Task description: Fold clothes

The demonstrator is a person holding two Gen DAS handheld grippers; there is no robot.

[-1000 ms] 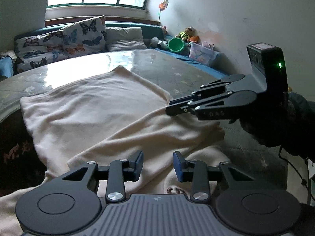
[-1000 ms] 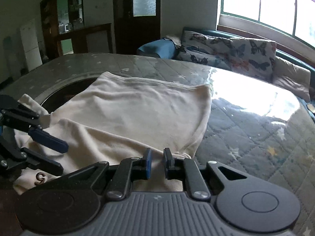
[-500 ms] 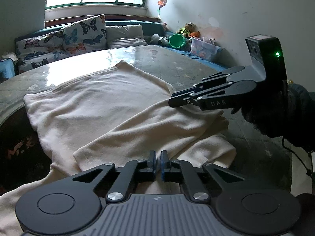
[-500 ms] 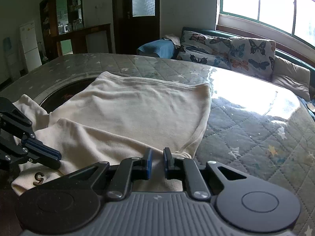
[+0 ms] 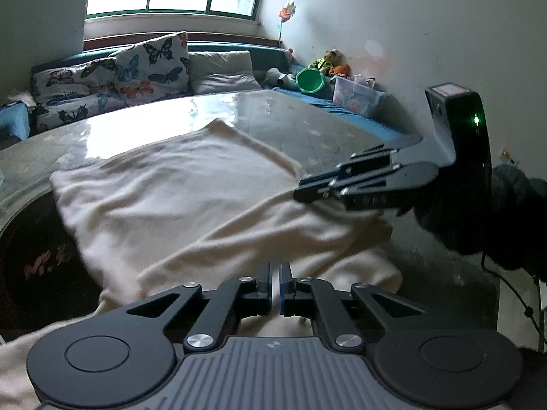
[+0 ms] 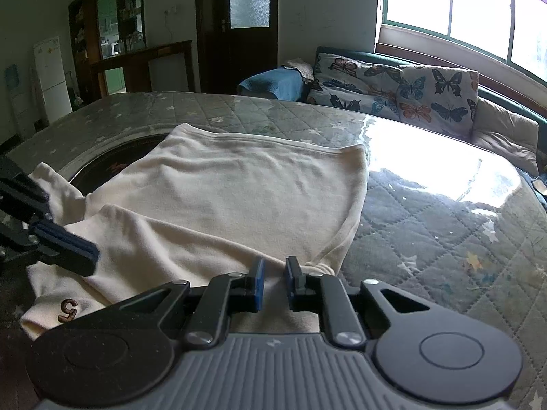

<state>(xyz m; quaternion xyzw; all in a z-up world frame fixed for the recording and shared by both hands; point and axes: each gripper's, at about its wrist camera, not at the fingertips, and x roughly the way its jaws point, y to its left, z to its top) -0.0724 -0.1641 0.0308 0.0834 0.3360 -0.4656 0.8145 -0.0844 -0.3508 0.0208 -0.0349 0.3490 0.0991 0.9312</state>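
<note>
left wrist: garment (image 5: 177,198) beneath closed left gripper (image 5: 275,285).

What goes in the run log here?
left gripper: shut on cream knit garment | right gripper: shut on garment | fold: in progress

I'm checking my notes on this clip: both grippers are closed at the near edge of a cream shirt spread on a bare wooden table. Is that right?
Not quite: the table is not bare wood; a quilted, star-patterned cover lies over it, as the right wrist view shows. The rest holds: the left gripper and right gripper are closed at the near edge of the cream shirt.
</note>
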